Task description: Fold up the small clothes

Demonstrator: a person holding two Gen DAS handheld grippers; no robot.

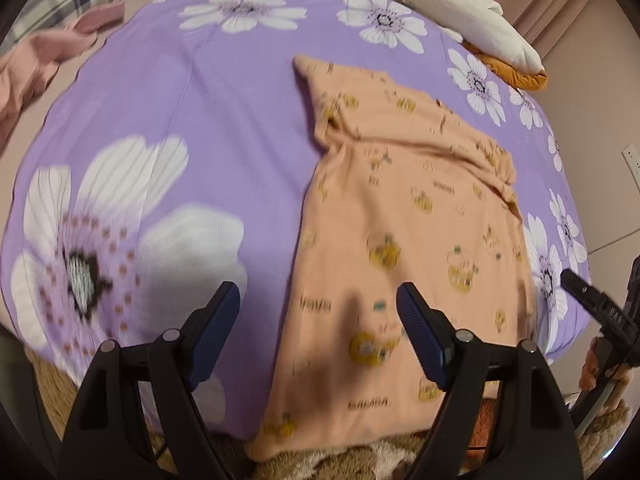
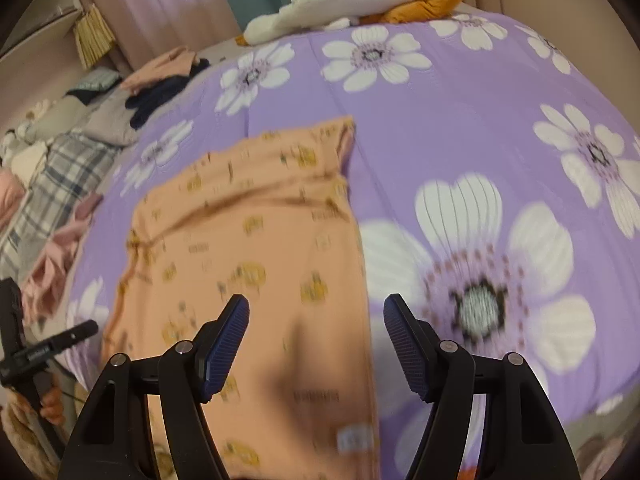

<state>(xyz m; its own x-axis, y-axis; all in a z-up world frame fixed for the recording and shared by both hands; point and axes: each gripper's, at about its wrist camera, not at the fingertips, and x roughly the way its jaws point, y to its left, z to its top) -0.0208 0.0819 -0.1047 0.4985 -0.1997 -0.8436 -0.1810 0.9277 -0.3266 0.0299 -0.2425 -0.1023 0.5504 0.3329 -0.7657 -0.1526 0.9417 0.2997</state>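
A small peach garment [image 1: 404, 220] printed with yellow figures lies spread on the purple flowered bedspread [image 1: 180, 120], its near hem hanging over the bed's front edge. My left gripper [image 1: 320, 300] hovers open above its near left edge, nothing between the fingers. In the right wrist view the same garment [image 2: 248, 248] lies left of centre, with a white label near the hem. My right gripper [image 2: 316, 312] stands open over the garment's near right edge, holding nothing. Each gripper shows at the side of the other's view: the right gripper [image 1: 592, 300] and the left gripper [image 2: 48, 348].
A white and orange plush toy [image 1: 460, 12] lies at the far side of the bed. Pink clothes [image 1: 36, 60] and a plaid pillow [image 2: 52, 184] sit at the left. Dark and peach clothes [image 2: 160, 84] are piled farther back. A brown fuzzy rug [image 1: 340, 460] shows below the bed edge.
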